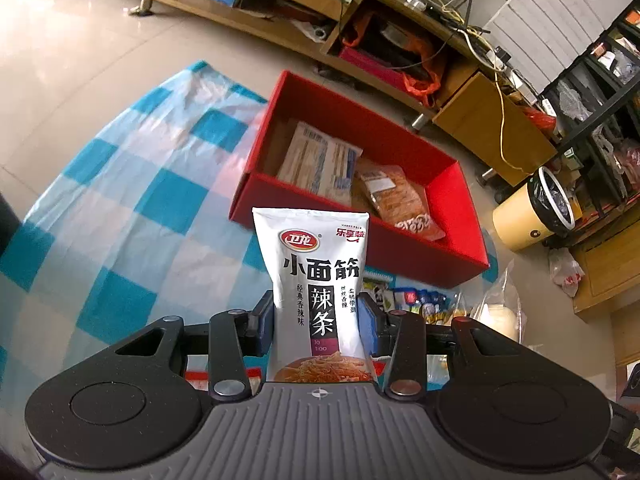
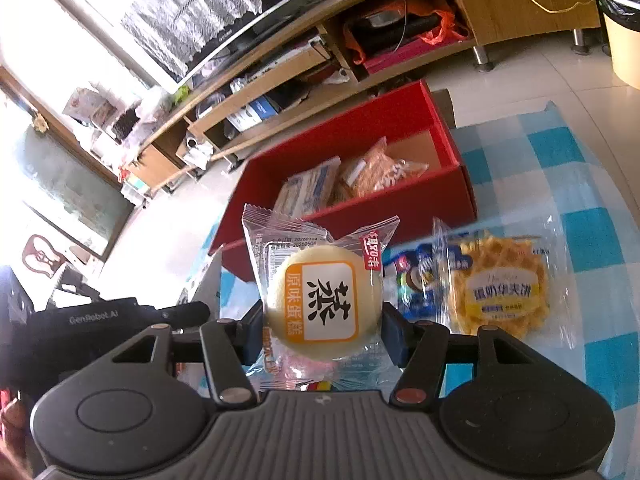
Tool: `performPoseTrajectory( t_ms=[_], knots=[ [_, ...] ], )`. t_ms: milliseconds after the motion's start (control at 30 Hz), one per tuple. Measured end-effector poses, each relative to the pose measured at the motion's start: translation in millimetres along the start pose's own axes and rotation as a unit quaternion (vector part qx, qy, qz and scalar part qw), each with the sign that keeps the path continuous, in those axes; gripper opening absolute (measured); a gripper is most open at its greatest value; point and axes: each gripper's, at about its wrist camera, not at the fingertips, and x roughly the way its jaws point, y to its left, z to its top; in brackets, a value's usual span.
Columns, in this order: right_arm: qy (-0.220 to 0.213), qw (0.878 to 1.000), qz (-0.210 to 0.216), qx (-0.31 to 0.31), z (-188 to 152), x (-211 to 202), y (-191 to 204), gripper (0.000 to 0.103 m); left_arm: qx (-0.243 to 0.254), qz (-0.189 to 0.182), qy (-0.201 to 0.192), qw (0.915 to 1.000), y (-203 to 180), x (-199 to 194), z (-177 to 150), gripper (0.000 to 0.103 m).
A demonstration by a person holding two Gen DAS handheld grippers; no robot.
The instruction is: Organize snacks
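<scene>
- Between the blue pads of my left tool [image 1: 318,322], a tall white foil pouch of spicy gluten strips [image 1: 316,296] is clamped by its lower half; I grip low so the printed front faces the camera and the free top edge can lead into the box.
- Long axis of the pouch: upright in the left wrist view, running from the tool away toward the red rectangular cardboard box [image 1: 400,256], sealed top edge farthest from me and pointing at the box's near wall.
- My right tool [image 2: 322,326] is closed on a round pale steamed cake in a clear crinkled wrapper [image 2: 322,304], pads pressing its two sides. The cake has no clear long axis; its orange-and-white label faces the camera, and the wrapper's crimped end points toward the box [image 2: 460,184].
- Both items are held clear of the blue-and-white checked cloth [image 1: 120,220], short of the box, which I judge to be the place for both.
- The box sits open-topped on the cloth, already holding a pale blue-printed flat packet [image 1: 320,162] and a clear bag of brown biscuits [image 1: 394,196], lying side by side and slanted; the left end looks free.
- Unsorted items lie on the cloth near the box: a waffle in a clear yellow-printed wrapper [image 2: 500,292] and small blue-wrapped sweets [image 2: 412,284] just beside it.
</scene>
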Motion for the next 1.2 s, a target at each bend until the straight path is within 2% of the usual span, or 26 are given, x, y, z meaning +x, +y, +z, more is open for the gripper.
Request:
performPoseTrajectory(
  t_ms=[733, 1200],
  knots=[
    [-0.036, 0.999, 0.033, 0.023, 50, 11, -4, 0.055, 0.03, 0.003, -0.032, 0.999, -31, 13, 43, 0.051],
    [-0.033, 0.998, 0.036, 0.029, 78, 36, -9, 0.055, 0.04, 0.017, -0.033, 0.9985, -37, 39, 72, 0.051]
  ],
)
